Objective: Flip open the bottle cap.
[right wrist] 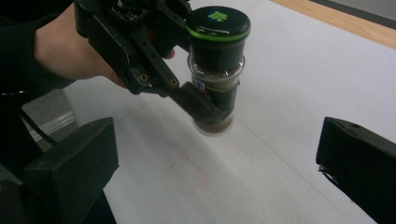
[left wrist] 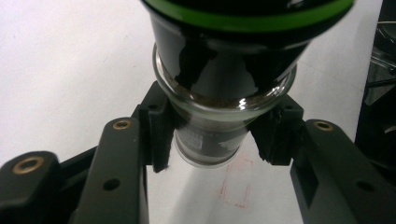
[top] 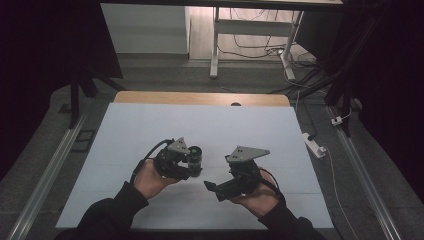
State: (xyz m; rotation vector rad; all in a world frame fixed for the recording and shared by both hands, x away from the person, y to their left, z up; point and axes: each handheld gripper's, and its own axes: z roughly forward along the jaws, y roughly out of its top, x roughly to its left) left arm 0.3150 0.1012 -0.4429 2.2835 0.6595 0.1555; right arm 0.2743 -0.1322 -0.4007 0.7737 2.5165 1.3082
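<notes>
**Spice jar held over the desk, two hand-held grippers**

Left hand (top: 150, 179): holds the left gripper (top: 187, 162), whose fingers (left wrist: 159, 135) pinch a glass spice jar (top: 194, 156) low on its body, from both sides. The jar has a black cap with a green ring (right wrist: 217, 28), stands upright, brown contents inside, and is lifted just clear of the white desk (top: 150, 130).

Centre: faint red rectangle mark (right wrist: 189, 172) on the desk surface, below and beside the jar.

Right hand (top: 260, 197): holds the right gripper (top: 212, 187), its fingers (right wrist: 74, 158) spread wide and holding nothing, pointed towards the jar, near but apart.

Beyond the desk's right edge: white power strip (top: 314, 145) on the floor.
</notes>
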